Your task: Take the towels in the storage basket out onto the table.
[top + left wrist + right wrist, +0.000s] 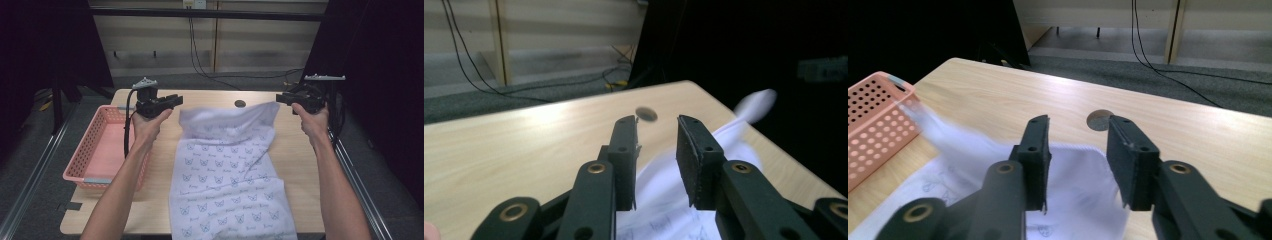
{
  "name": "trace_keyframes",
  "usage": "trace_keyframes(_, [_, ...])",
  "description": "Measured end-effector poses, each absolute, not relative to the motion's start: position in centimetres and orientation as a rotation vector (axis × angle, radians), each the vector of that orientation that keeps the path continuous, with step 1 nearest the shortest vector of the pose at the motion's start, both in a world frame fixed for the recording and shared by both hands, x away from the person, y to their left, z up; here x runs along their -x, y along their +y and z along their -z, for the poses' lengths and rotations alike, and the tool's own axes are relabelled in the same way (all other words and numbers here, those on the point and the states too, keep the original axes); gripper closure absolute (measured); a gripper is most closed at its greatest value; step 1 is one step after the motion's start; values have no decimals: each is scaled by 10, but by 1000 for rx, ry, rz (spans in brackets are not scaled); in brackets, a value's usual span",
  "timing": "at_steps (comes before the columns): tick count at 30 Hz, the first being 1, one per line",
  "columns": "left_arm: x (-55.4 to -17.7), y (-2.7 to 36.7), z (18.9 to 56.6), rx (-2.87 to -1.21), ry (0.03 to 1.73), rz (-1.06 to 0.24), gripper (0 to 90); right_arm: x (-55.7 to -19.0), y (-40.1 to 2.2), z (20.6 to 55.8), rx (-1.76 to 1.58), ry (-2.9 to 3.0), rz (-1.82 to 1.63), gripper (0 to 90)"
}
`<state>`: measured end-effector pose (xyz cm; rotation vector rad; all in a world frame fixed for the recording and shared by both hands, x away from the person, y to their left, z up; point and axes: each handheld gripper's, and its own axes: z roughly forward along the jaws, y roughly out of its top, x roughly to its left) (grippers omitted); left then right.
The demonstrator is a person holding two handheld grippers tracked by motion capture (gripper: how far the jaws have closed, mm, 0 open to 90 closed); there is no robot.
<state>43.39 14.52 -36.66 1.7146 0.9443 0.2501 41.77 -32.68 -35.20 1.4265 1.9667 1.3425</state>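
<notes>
Lying beside the table's left edge is a pink basket [100, 150] | left gripper [176, 100] is held parted, empty (far end raised) | white patterned cloth [225, 170] is spread down the table [300, 150] centre | right gripper [280, 98] is held parted, empty.

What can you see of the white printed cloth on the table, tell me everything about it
The white cloth looks like thin, soft fabric printed with rows of small bluish motifs and tiny script. It lies lengthwise down the middle of the wooden table, its near end reaching the table's front edge. The far edge is rumpled and raised, its corners blurred as if falling. The pink basket sits apart on its left. Both the left claw and right claw stand open, clear of it.
</notes>
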Motion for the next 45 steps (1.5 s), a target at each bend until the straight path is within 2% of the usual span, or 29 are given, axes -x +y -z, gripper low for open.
trace_keyframes(6, [-412, 138, 383, -1734, 911, -179, 668, -394, -323, 375, -1383, 2050, -1353, 593])
trace_keyframes(12, [-366, 125, 404, -1820, 840, -95, 711, -336, -314, 405, -1316, 2188, -1411, 598])
trace_keyframes(21, [-284, 128, 467, -1994, 769, 71, 684, -254, -303, 452, -1269, 2384, -1387, 578])
trace_keyframes(26, [-259, 134, 477, -2058, 740, 102, 650, -234, -295, 471, -1202, 2507, -1328, 665])
trace_keyframes(33, [-259, 145, 488, -2090, 788, 61, 533, -233, -291, 495, -1245, 2573, -1146, 567])
trace_keyframes(34, [-260, 145, 489, -2085, 786, 58, 521, -230, -291, 496, -1215, 2558, -1150, 576])
trace_keyframes(36, [-262, 146, 489, -2082, 785, 41, 514, -226, -291, 495, -1179, 2597, -1122, 682])
trace_keyframes(38, [-263, 146, 491, -2082, 791, 51, 500, -219, -295, 495, -1148, 2634, -1129, 826])
trace_keyframes(39, [-263, 144, 492, -2090, 781, 53, 500, -215, -297, 496, -1157, 2641, -1142, 865])
trace_keyframes(43, [-260, 135, 497, -2158, 753, 60, 453, -198, -300, 494, -1145, 2723, -1138, 884])
trace_keyframes(45, [-256, 132, 498, -2189, 735, 19, 473, -189, -300, 493, -1131, 2756, -1141, 886])
